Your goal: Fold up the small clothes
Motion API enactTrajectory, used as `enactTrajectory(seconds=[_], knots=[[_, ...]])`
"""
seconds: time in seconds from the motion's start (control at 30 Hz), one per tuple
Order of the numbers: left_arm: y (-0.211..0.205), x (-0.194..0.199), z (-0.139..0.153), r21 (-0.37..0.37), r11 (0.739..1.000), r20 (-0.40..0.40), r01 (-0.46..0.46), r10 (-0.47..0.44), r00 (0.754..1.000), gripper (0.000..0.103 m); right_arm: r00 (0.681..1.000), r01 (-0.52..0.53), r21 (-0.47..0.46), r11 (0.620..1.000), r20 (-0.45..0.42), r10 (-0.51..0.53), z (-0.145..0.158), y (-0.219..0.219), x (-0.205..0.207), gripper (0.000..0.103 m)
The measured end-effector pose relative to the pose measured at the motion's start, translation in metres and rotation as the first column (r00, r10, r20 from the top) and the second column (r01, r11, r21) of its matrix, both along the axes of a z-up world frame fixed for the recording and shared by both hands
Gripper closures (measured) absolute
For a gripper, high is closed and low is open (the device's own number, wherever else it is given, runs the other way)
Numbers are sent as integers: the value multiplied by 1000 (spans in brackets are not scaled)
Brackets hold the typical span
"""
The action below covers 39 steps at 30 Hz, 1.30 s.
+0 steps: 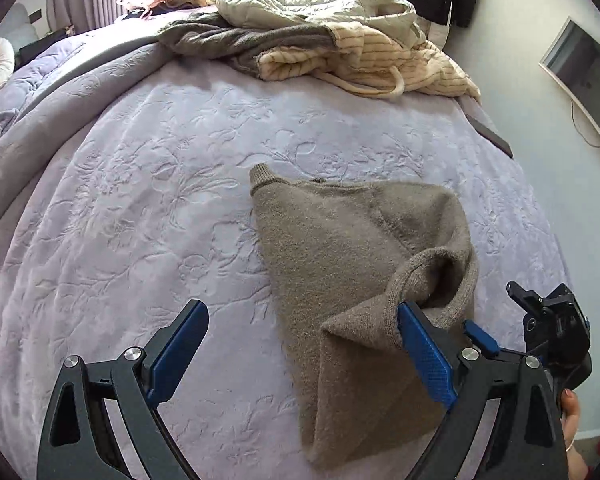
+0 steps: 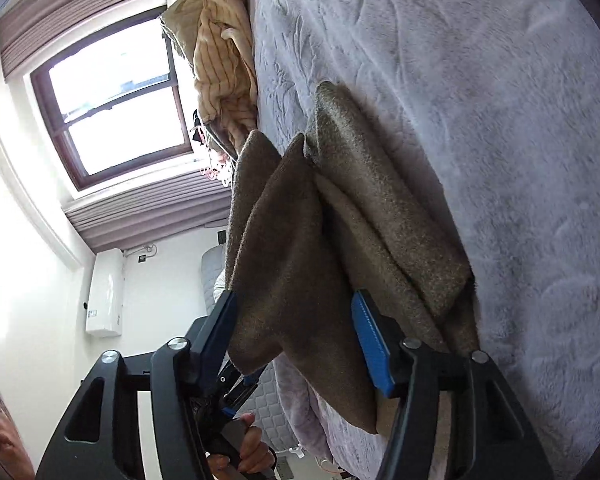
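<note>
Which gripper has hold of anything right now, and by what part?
The left gripper is open, its finger hooked in the brown sweater's cuff. Sweater folds lie between the right gripper's parted fingers; a firm grip cannot be told.

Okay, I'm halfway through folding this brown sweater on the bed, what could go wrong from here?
1. A ribbed edge of the brown sweater is draped over one finger of the open left gripper. Pulling away could drag the fold open.
2. Fabric is bunched between the spread fingers of the right gripper. Whether it is clamped is unclear, so lifting may let the layers slip.
</note>
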<state>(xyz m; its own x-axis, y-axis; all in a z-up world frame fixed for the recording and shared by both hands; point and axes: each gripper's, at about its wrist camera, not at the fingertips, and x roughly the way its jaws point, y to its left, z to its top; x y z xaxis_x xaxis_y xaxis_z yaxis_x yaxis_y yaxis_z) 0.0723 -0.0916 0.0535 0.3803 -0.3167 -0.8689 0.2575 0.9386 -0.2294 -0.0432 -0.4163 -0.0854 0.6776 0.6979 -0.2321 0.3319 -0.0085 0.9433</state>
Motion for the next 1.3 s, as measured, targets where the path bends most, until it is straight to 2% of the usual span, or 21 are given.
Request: enactTrajectory(seconds=[0.03, 0.1, 0.27, 0.33, 0.43, 0.5, 0.57, 0.63, 0.67, 0.7, 0.73, 0.8, 0.9, 0.93, 0.97, 1.0, 1.03, 1.1, 1.2, 1.3], knots=[[4, 0, 3, -12, 1000, 11, -8, 8, 1000, 8, 1000, -10, -5, 1000, -1, 10, 2, 1, 1, 29], [9, 6, 4, -9, 1000, 16, -16, 16, 1000, 8, 999, -27, -21, 999, -20, 26, 2, 0, 0, 28], [19, 17, -16, 2, 999, -23, -43, 43, 999, 8, 998, -38, -39, 998, -47, 36, 1, -1, 6, 28], [24, 21, -28, -18, 998, -62, -67, 66, 996, 8, 998, -38, -40, 998, -48, 36, -1, -1, 6, 28], [23, 22, -49, -87, 993, -138, -78, 65, 988, 8, 998, -40, -35, 999, -53, 38, -4, -2, 8, 28], [8, 16, -57, -107, 994, -165, -31, 13, 986, 8, 998, -38, -29, 999, -52, 36, -5, -2, 10, 28], [-18, 1, -59, -110, 990, -161, 88, -105, 981, 8, 998, -42, -29, 999, -50, 41, -6, -1, 14, 28], [-47, -23, -58, -98, 962, -144, 254, -266, 953, 8, 998, -52, -29, 998, -48, 50, -4, 0, 18, 28], [-62, -38, -58, -89, 938, -139, 334, -343, 929, 8, 997, -56, -29, 998, -47, 54, -4, 0, 19, 28], [-70, -49, -59, -78, 925, -135, 372, -379, 915, 8, 997, -58, -27, 998, -45, 56, -3, 0, 21, 28], [-75, -59, -59, -68, 916, -134, 396, -402, 906, 8, 997, -60, -25, 998, -41, 59, -2, 0, 22, 28], [-76, -67, -60, -70, 917, -149, 393, -399, 905, 8, 997, -68, -32, 997, -36, 66, 1, 0, 25, 28], [-60, -63, -60, -63, 946, -167, 318, -324, 931, 8, 992, -122, -110, 987, -54, 116, 8, 2, 31, 28], [-54, -59, -58, -55, 956, -166, 290, -295, 941, 8, 987, -154, -156, 976, -72, 144, 12, 4, 34, 32], [-46, -55, -55, -47, 964, -162, 261, -265, 951, 8, 981, -189, -207, 960, -90, 173, 16, 8, 37, 56], [-40, -52, -52, -45, 969, -156, 244, -248, 956, 8, 971, -235, -275, 932, -114, 211, 22, 13, 42, 74], [-34, -49, -49, -41, 973, -149, 229, -233, 961, 8, 958, -285, -345, 894, -141, 251, 30, 19, 47, 82], [-25, -45, -42, -34, 976, -134, 216, -219, 967, 8, 945, -327, -446, 833, -138, 297, 50, 28, 53, 84], [-8, -39, -37, -25, 981, -121, 190, -192, 974, 8, 940, -334, -531, 779, -124, 319, 75, 28, 52, 85], [11, -27, -48, -29, 990, -167, 136, -139, 976, 8, 930, -367, -571, 734, -206, 305, 64, 21, 49, 84]])
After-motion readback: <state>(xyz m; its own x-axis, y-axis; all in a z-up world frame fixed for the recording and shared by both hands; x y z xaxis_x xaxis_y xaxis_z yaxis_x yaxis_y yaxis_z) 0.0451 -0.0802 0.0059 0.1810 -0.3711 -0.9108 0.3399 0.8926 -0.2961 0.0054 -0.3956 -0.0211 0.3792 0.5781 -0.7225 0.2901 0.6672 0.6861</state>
